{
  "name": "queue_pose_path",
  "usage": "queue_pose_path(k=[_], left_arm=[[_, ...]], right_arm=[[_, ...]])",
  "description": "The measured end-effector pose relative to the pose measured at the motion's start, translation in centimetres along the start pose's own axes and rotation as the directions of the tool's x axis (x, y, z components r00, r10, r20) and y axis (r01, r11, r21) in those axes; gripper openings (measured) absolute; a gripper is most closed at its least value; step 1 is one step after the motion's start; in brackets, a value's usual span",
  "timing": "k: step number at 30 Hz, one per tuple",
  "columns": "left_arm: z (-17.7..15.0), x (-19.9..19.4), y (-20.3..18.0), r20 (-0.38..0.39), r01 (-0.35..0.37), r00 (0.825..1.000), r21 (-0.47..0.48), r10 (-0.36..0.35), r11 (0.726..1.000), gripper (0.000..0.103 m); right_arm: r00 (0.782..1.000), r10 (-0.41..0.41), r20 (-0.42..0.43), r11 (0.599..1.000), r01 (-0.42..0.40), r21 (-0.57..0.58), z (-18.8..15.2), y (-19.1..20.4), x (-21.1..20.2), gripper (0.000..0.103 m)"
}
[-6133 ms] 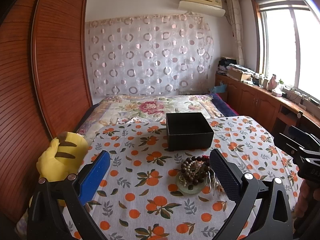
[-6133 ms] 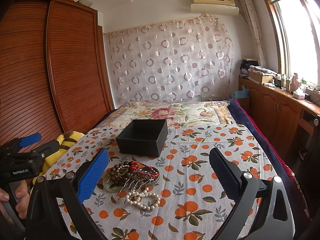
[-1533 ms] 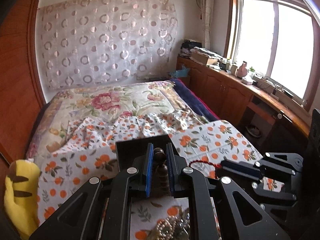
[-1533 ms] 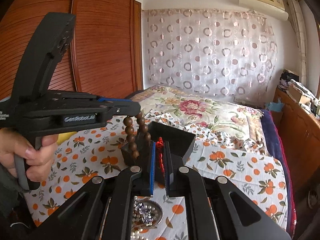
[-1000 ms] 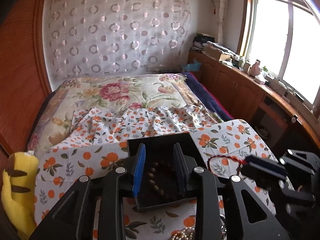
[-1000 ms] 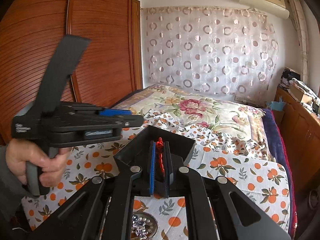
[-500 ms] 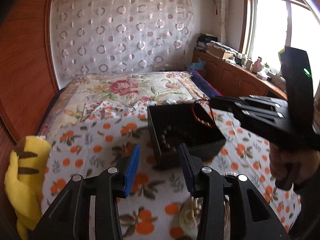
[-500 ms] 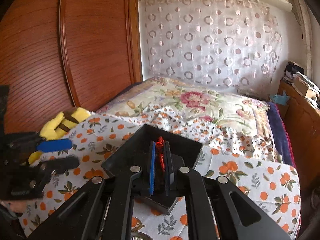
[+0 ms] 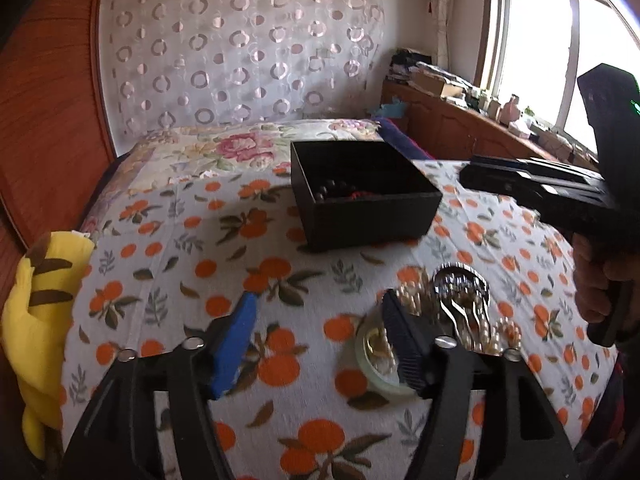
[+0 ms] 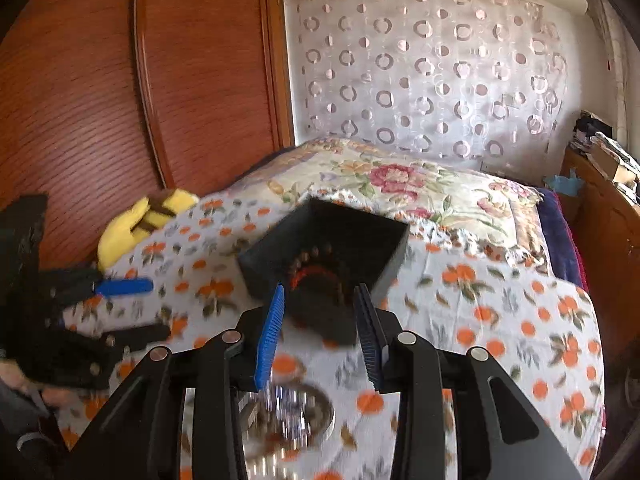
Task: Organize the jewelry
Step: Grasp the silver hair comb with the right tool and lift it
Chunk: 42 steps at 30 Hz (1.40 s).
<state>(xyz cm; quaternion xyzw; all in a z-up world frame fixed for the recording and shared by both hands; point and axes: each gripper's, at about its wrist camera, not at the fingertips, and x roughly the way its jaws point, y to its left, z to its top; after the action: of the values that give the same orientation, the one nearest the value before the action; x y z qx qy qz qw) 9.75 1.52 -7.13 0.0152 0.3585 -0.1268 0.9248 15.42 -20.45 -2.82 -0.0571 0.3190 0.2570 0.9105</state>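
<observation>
- Left gripper [image 9: 318,312] tilts down over the bed [image 9: 168,280], nearer than the black box [image 9: 362,194]; jaws just opened wide, nothing between.
- Right gripper [image 10: 320,304] tilts down at the box's near corner; jaws just parted, empty.

The left gripper [image 9: 316,320], filling the lower middle of its own view, has just been opening and holds nothing between its parted jaws, while the right gripper [image 10: 319,312], low centre in its view, has likewise just been opening, empty, a hand [image 9: 600,280] gripping its handle at right.
</observation>
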Motion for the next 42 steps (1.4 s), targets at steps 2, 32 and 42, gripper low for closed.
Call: queue_pose_path(k=[2, 32, 42], left_arm=[[-0.6, 0.1, -0.2, -0.015, 0.008, 1.0, 0.001, -0.008, 1.0, 0.068], [-2.9, -1.2, -1.3, -0.013, -0.002, 1.0, 0.009, 0.002, 1.0, 0.075], [-2.9, -1.3, -0.9, -0.009, -0.003, 1.0, 0.003, 0.003, 1.0, 0.076]], right_arm=[[1.0, -0.003, -0.012, 1.0, 0.003, 0.005, -1.3, 0.0, -0.8, 0.039], [0.979, 0.055, -0.195, 0.996, -0.041, 0.079, -5.3, 3.4, 2.6, 0.066], [0.978, -0.019, -0.207, 0.999, 0.027, 0.032, -5.0, 3.0, 4.1, 0.055]])
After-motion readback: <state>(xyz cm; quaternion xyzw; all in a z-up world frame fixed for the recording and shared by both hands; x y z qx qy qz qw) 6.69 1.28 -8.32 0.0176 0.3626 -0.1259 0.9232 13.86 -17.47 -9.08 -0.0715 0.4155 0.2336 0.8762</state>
